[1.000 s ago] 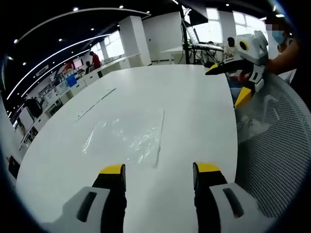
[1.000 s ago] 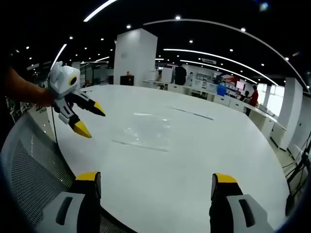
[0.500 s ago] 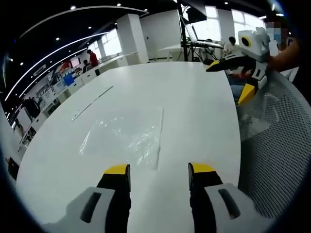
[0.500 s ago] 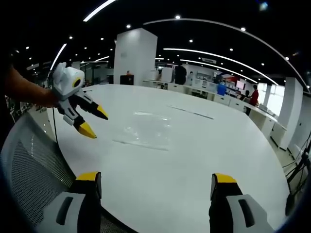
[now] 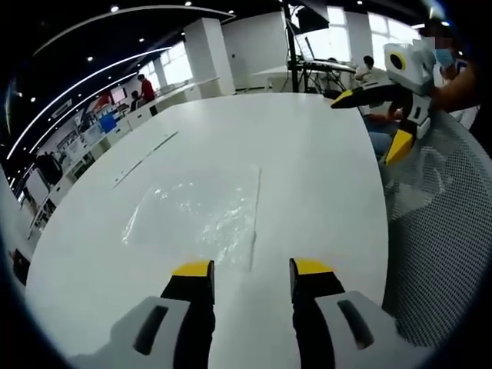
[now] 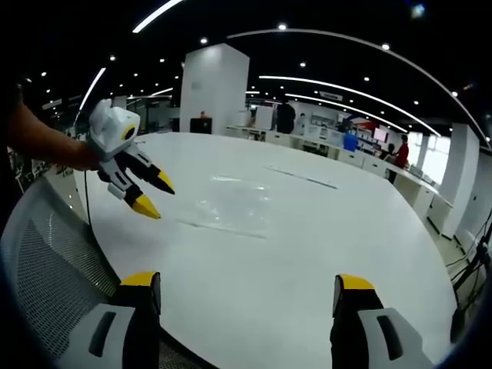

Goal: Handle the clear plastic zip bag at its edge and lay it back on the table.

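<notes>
The clear plastic zip bag (image 5: pixel 201 215) lies flat and wrinkled on the white table (image 5: pixel 323 169), its zip edge on the side toward my left gripper (image 5: pixel 252 269). That gripper is open, a little short of the bag's near corner, with nothing between its jaws. In the right gripper view the bag (image 6: pixel 231 206) shows mid-table, and the left gripper (image 6: pixel 156 196) hangs just left of it, held by a person's hand. My right gripper (image 6: pixel 246 280) is open wide over the table's near rim; it also shows, open, off the table's edge in the left gripper view (image 5: pixel 384 115).
A grey mesh chair back (image 5: pixel 442 231) stands beside the table edge, seen again in the right gripper view (image 6: pixel 46 269). A thin strip (image 5: pixel 146 157) lies on the table beyond the bag. Desks and people stand far off.
My left gripper has crept closer to the bag's zip edge and its jaws have narrowed somewhat. The right gripper has stayed put. The bag has not moved.
</notes>
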Available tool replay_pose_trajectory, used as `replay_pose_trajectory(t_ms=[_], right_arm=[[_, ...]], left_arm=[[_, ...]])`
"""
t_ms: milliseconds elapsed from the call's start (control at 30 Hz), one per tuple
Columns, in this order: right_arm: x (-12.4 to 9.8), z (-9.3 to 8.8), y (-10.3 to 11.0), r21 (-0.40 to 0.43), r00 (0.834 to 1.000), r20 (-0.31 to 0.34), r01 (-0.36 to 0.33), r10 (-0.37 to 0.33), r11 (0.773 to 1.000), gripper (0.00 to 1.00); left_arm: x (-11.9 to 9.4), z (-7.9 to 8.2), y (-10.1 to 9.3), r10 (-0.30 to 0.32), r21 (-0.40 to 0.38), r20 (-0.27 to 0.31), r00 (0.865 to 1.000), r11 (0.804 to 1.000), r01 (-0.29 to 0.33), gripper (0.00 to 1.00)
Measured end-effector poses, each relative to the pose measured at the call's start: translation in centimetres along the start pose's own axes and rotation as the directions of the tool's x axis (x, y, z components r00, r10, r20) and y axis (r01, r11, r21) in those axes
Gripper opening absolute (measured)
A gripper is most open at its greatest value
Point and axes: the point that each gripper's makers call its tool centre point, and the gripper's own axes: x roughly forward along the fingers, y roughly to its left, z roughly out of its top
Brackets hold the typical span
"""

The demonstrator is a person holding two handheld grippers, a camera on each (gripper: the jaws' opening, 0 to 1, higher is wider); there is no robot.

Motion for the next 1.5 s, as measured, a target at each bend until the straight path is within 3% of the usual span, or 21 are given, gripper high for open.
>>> replay_pose_trajectory(t_ms=[300,1000,1300,1500], right_arm=[[0.0,-0.1,-0.1,-0.002,1.000,-0.004,0.003,-0.003,1.000,0.93],[0.0,-0.3,-0.1,-0.006,1.000,-0.017,0.007,-0.007,1.000,0.91],[0.0,-0.4,-0.2,-0.004,1.000,-0.020,0.008,-0.008,1.000,0.91],[0.0,-0.4,-0.2,-0.004,1.000,-0.022,0.010,-0.010,1.000,0.91]], left_arm=[[0.9,-0.5,0.3,-0.014,0.024,-0.027,1.000,1.000,0.014,0.32],[2.8,-0.5,1.3,-0.031,-0.041,-0.038,0.999,0.999,0.029,0.27],[3.6,-1.3,2.1,-0.045,-0.069,-0.048,0.998,0.997,0.041,0.26],[4.3,-1.4,2.1,-0.063,-0.051,-0.063,0.996,0.997,0.060,0.24]])
